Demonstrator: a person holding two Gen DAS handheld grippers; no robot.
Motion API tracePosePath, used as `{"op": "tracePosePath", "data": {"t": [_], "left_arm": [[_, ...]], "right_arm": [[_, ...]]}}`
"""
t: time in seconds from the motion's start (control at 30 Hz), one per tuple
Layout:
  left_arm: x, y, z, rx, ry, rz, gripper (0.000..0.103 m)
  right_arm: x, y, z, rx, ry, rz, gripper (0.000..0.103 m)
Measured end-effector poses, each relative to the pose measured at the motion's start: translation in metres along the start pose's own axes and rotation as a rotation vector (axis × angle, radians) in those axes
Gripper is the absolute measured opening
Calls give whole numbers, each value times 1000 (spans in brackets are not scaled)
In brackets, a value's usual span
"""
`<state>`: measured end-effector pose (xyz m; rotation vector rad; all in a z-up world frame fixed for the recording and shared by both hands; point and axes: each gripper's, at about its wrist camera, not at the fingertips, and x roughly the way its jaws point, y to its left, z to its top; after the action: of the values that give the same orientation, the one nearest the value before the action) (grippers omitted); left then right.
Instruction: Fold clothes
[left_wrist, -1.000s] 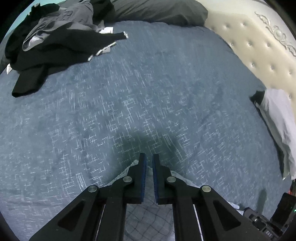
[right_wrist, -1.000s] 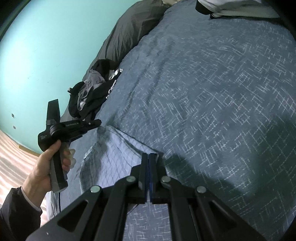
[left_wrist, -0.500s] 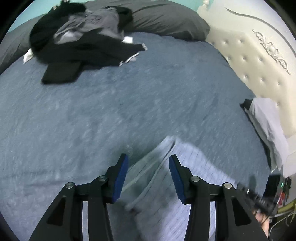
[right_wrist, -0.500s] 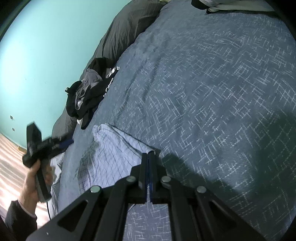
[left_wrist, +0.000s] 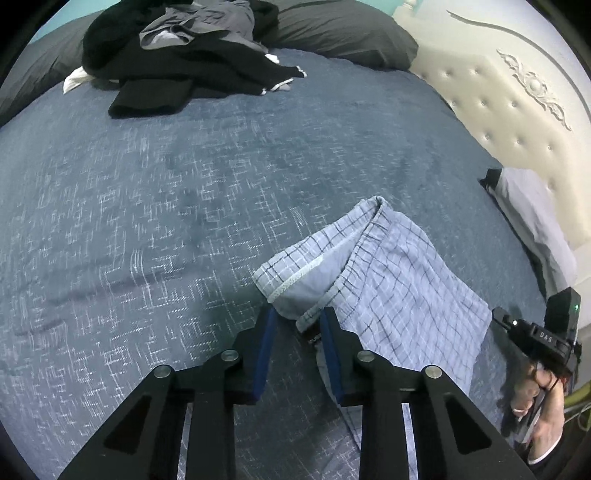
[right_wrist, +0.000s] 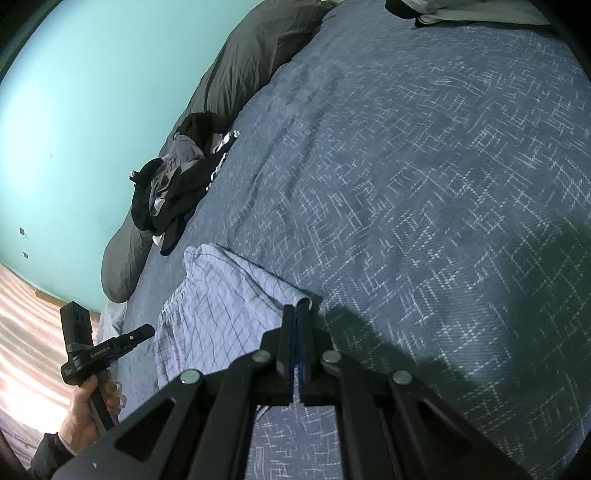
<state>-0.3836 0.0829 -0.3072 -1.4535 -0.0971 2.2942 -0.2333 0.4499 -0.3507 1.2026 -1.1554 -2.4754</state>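
Light blue checked shorts (left_wrist: 391, 280) lie on the blue bedspread (left_wrist: 184, 206), with one hem turned back. My left gripper (left_wrist: 295, 317) is open, its blue pads on either side of the near hem, not closed on it. In the right wrist view my right gripper (right_wrist: 296, 312) is shut on a corner of the same shorts (right_wrist: 218, 295), holding it at the bedspread (right_wrist: 424, 184). The right gripper (left_wrist: 532, 332) shows at the right edge of the left wrist view, and the left gripper (right_wrist: 142, 331) at the lower left of the right wrist view.
A pile of black and grey clothes (left_wrist: 184, 48) lies at the far side by dark grey pillows (left_wrist: 343, 33); the pile also shows in the right wrist view (right_wrist: 173, 184). A folded light garment (left_wrist: 535, 221) lies by the cream tufted headboard (left_wrist: 517, 110). A teal wall (right_wrist: 92, 110) stands beyond.
My left gripper opened, let go of the shorts and pulled back, leaving them on the bed. My right gripper stayed shut on its corner.
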Motion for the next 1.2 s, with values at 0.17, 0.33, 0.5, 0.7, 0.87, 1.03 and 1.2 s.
{"op": "tracePosePath", "data": {"t": [0.17,0.33,0.5,0.7,0.87,1.03,1.2], "left_arm": [[5,-7,2,28,12,-15,28],[17,-8,-4,31,51,-14,28],[16,-4,-10,29,42,-25,3],[7,3,-14,-4,15,-16,0],[3,12,-18,-51,4,-43,0],[7,15,-21,-117,25,-98,3],[15,16,-23,-181,21,-129,51]], "right_arm": [[1,-1,0,5,4,2,1],[1,-3,0,11,5,6,1],[1,-3,0,13,5,7,1],[2,-3,0,13,5,6,1],[3,-3,0,14,6,7,1],[4,-3,1,17,5,8,1],[4,-2,0,14,6,11,1]]}}
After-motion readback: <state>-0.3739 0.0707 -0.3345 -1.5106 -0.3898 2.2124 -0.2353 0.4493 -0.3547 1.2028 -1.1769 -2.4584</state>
